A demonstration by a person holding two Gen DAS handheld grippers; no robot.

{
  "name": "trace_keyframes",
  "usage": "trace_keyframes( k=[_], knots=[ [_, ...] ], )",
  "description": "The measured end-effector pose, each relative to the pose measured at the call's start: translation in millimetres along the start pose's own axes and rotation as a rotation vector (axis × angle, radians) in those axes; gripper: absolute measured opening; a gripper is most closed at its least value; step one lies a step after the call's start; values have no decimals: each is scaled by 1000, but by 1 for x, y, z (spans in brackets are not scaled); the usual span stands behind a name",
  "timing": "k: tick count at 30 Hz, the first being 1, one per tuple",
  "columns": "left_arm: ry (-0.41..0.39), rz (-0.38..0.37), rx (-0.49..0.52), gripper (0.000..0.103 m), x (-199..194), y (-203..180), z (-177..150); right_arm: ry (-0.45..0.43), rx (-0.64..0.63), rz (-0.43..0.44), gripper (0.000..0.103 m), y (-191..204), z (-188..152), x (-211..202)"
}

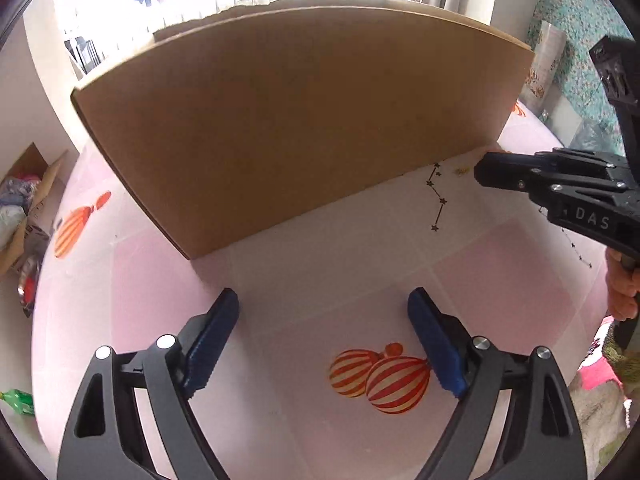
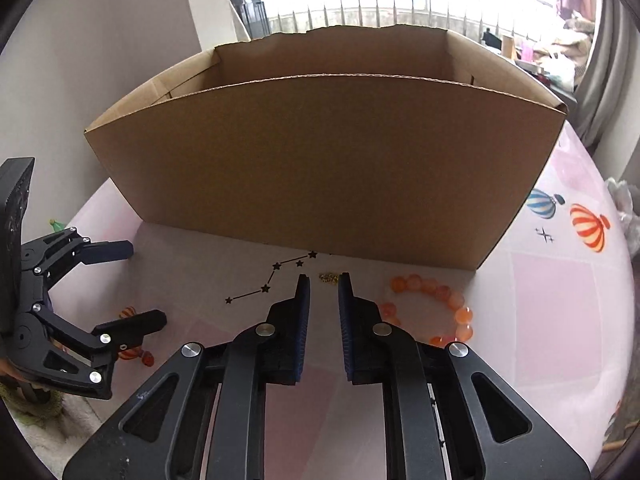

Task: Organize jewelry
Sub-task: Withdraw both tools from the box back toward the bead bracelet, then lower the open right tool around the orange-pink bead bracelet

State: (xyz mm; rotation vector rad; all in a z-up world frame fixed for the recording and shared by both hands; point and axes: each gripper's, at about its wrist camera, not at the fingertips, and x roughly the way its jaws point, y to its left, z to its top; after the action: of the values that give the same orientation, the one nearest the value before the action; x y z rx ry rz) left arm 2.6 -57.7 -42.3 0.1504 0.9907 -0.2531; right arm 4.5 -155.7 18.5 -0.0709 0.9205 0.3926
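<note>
The cardboard box (image 2: 320,160) stands upright on the pink tablecloth (image 2: 560,320), open at the top, its plain front wall facing both cameras. All positions below are given relative to this box.

Right gripper (image 2: 323,280): positioned in front of the box's front wall, near its right half, tips pointing at the base of the wall. The blue-padded fingers (image 2: 303,312) are drawn to a narrow gap and grip nothing. Between the tips and the foot of the box lies a small gold jewelry piece (image 2: 328,278), resting on the cloth just ahead of the fingertips and not between the pads. Its exact type is too small to tell.

An orange bead bracelet (image 2: 434,308) lies on the cloth in front of the box's right front corner, partly hidden behind the right finger of this gripper. It is apart from the box wall.

Left gripper (image 1: 323,300): held in front of the box's left half, fingers spread wide, nothing between them. Beneath it the cloth shows printed striped balloons (image 1: 380,376).

A printed star constellation (image 2: 272,276) marks the cloth at the foot of the box wall, just left of the gold piece.
</note>
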Motion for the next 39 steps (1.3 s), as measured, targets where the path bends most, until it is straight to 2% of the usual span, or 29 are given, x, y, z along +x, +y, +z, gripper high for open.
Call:
trace_keyframes(
  k=[5, 8, 9, 17, 24, 26, 29, 31, 34, 36, 38, 39],
  knots=[
    [-11, 1, 12, 87, 3, 0, 2, 18, -39, -9, 9, -1, 9, 13],
    [-12, -1, 12, 88, 5, 1, 3, 27, -44, -8, 5, -2, 10, 20],
    [-13, -1, 11, 89, 6, 1, 4, 29, -45, -5, 0, -2, 11, 20],
    [-26, 1, 8, 91, 0, 2, -1, 14, 35, 56, 0, -6, 11, 8],
    [-40, 1, 8, 92, -1, 3, -5, -29, 153, 236, 0, -7, 6, -27],
    [-42, 3, 6, 92, -2, 4, -6, -8, 162, 232, 0, -4, 7, -26],
    [-50, 14, 7, 92, -5, 6, -9, -19, 197, 352, 0, 3, 11, -26],
    [-57, 27, 6, 92, -9, 9, -12, -11, 166, 347, 0, 21, 11, -24],
    [-66, 44, 8, 92, -15, 13, -18, 12, 167, 399, 0, 33, 19, -7],
    [-69, 52, 18, 92, -20, 12, -22, 35, 145, 363, 1, 37, 18, -1],
    [-77, 54, 39, 92, -24, 9, -25, 68, 113, 285, 6, 40, 15, 3],
    [-82, 50, 51, 92, -26, 7, -26, 84, 105, 250, 14, 40, 12, 5]
  ],
)
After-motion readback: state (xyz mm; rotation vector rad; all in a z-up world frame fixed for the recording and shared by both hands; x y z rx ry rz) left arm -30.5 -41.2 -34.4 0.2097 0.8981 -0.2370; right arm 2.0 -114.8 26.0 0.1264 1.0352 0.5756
